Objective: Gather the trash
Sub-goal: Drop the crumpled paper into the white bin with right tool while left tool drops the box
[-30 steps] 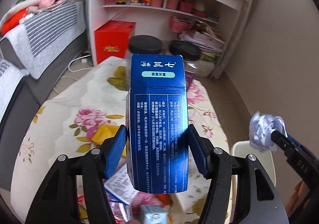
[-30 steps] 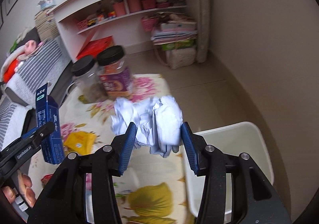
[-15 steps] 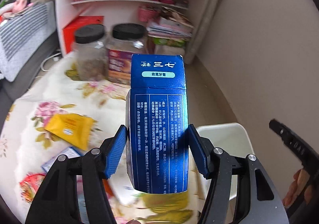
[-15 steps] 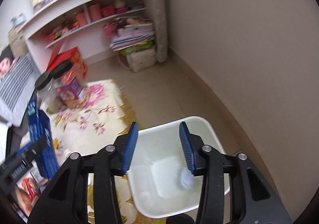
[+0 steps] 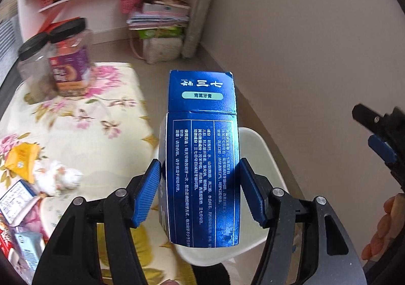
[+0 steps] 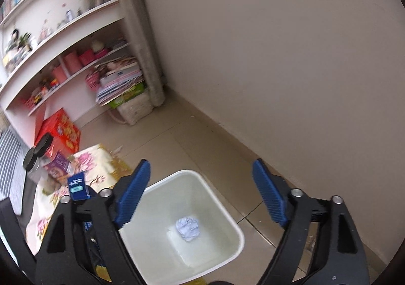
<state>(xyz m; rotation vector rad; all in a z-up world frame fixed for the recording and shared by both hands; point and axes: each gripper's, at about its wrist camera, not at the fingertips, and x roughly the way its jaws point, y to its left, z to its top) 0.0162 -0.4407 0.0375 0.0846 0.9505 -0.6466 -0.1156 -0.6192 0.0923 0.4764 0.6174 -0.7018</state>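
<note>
Left gripper (image 5: 200,193) jaws clamp the blue toothpaste box (image 5: 202,158); right gripper (image 6: 201,195) jaws gape wide, empty.

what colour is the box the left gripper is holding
Dark blue with white text, on the box; clearest in the left wrist view.
</note>
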